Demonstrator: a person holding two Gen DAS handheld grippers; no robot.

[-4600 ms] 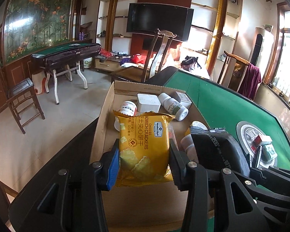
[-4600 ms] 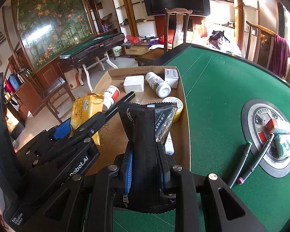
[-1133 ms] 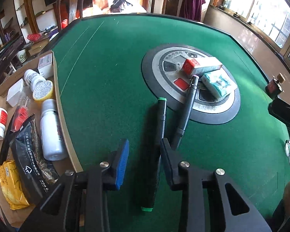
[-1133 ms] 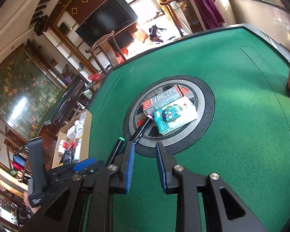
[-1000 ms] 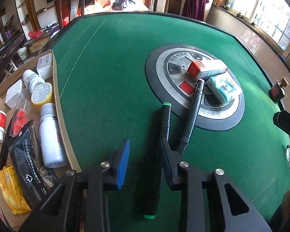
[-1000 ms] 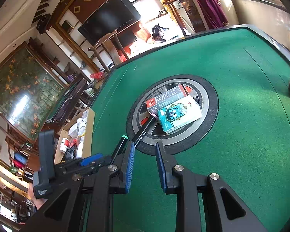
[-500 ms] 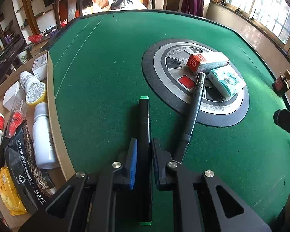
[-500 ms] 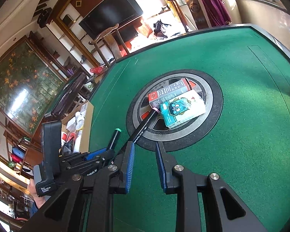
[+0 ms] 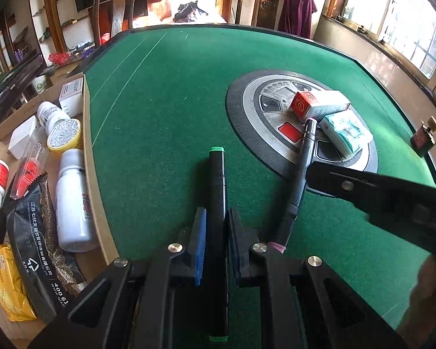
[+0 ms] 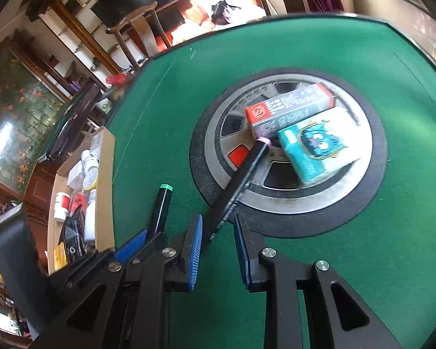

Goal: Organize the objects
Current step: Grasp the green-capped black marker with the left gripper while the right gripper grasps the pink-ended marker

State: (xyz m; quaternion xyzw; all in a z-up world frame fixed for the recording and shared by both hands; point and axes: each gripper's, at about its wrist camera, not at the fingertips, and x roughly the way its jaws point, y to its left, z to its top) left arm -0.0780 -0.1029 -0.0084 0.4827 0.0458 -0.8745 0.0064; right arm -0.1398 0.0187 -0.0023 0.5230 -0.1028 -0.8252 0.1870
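A black marker with green ends (image 9: 217,180) lies along the green felt, and my left gripper (image 9: 216,221) is shut on its middle. The same marker (image 10: 161,203) and left gripper (image 10: 144,240) show at the lower left of the right wrist view. A second black marker with pink ends (image 10: 241,183) leans from the felt onto the round centre panel (image 10: 218,133). My right gripper (image 10: 217,226) is open, with that marker's lower end between its fingers and the pads clear of it. Its dark finger (image 9: 378,192) crosses the right side of the left wrist view.
On the centre panel (image 9: 247,107) lie a red and grey box (image 9: 319,104) and a teal tissue pack (image 9: 346,133). A cardboard box (image 9: 90,174) at the table's left edge holds bottles and snack packets. A small dark bottle (image 9: 424,139) stands at the far right.
My left gripper has closed on the green-ended marker. My right gripper has come down and forward, so the pink-ended marker's lower end now sits between its fingers.
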